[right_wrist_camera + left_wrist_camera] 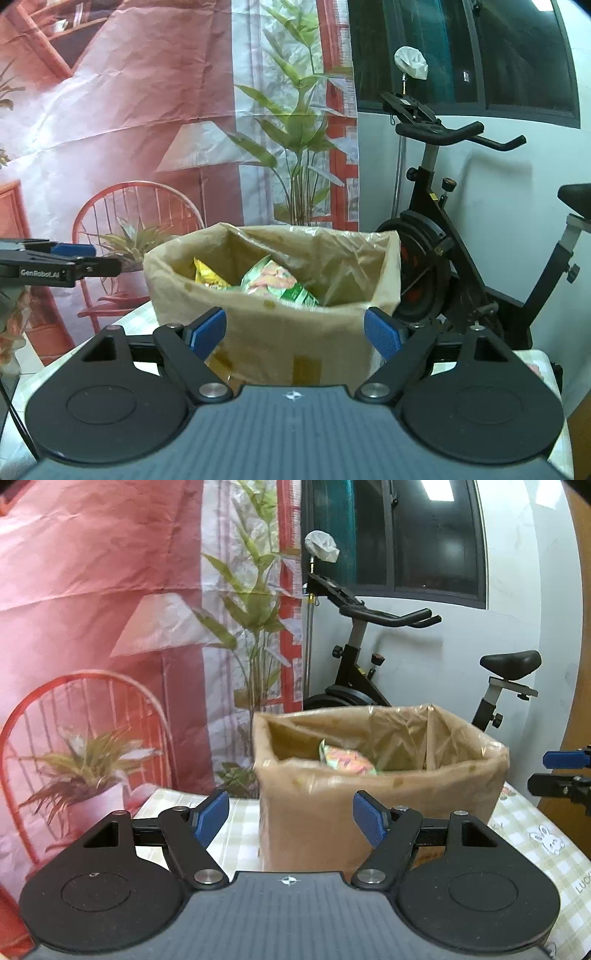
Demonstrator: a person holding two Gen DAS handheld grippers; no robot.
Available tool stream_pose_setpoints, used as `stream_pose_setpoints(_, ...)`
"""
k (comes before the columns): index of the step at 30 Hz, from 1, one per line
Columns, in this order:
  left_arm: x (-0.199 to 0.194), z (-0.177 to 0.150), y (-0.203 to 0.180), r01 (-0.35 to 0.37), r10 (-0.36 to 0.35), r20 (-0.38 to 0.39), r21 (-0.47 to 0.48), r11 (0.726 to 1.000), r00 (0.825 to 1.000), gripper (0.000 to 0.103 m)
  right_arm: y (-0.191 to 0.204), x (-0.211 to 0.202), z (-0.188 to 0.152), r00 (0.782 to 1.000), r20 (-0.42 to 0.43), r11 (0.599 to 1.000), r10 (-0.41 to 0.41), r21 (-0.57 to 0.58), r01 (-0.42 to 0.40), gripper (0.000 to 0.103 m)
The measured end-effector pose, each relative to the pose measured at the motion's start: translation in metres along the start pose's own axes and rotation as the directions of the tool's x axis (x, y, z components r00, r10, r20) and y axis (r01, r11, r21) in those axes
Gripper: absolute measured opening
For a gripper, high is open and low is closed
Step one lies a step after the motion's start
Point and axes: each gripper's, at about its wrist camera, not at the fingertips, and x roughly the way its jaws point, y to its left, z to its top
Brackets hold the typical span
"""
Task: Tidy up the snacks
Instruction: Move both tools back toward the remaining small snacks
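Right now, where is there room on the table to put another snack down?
Bare tablecloth lies left of the box, by the left gripper, and a strip right of it with the bunny print. Inside the box, packets crowd the middle.

Right gripper (294, 334) jaws apart, empty; snack packets (275, 282) inside box (295, 332).

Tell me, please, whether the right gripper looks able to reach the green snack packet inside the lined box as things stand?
Probably yes. The right gripper is open and empty, the lined box has no lid, and the green snack packet lies near the top. It would have to come over the near wall first.
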Motion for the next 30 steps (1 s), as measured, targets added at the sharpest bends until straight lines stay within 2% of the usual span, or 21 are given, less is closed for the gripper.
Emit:
stream_pose_setpoints(7,-0.016,-0.038,0.013,-0.03,0.029,-0.034,-0.031,0.999,0.999,0.076,0.001,-0.013,-0.031,1.0,-0.019,0.999,0.009,0.037,-0.008,0.084)
stream_pose_setpoints(13,-0.02,-0.058,0.021,-0.047,0.045,-0.059,-0.039,0.998,0.997,0.076,-0.001,-0.016,-0.052,0.999,-0.041,0.997,0.001,0.072,0.002,0.084)
stream_pose_setpoints(30,-0.013,-0.085,0.019,-0.05,0.042,-0.11,-0.072,0.996,0.993,0.076,-0.014,-0.012,-0.094,0.993,-0.115,0.992,-0.029,0.12,0.043,0.084)
